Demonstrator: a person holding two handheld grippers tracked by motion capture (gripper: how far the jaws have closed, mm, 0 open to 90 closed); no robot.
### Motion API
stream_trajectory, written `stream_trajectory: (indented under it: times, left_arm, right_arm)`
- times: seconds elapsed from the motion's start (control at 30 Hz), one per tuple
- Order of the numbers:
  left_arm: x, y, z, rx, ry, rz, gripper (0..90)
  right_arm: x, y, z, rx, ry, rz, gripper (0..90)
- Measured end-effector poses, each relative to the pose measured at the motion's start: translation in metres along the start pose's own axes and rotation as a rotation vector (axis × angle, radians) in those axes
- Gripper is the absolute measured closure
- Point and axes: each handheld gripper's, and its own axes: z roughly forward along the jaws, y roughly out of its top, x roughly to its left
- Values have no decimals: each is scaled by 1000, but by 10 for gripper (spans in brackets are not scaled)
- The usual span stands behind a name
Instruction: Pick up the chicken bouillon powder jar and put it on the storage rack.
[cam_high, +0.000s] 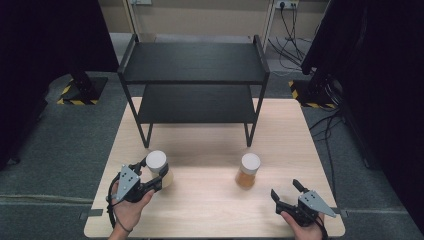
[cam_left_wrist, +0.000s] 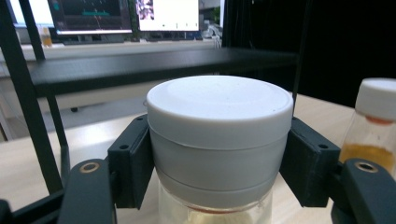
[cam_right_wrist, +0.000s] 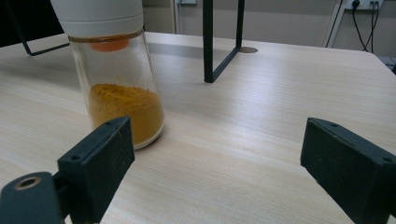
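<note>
The held jar (cam_left_wrist: 217, 140) is cut off below its lid; the orange jar's (cam_right_wrist: 116, 70) cap leaves the frame.

The bench (cam_high: 210, 150) is evenly lit from above in the high view, while the surroundings at both sides are swallowed in deep black. Soft, short shadows are cast beneath the rack (cam_high: 192, 75). In the left gripper view the white lid (cam_left_wrist: 219, 116) is rendered soft, and bright screens (cam_left_wrist: 168, 14) behind are blown out. In the right gripper view the wood grain is seen crisply; the near jaws are slightly blurred.
</note>
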Motion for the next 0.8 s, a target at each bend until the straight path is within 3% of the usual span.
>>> stream_trajectory:
  times: [0.8]
  left_arm:
    - [-3,59,5,-124,50,12,339]
  right_arm:
    - [0,0,0,1,0,3,102]
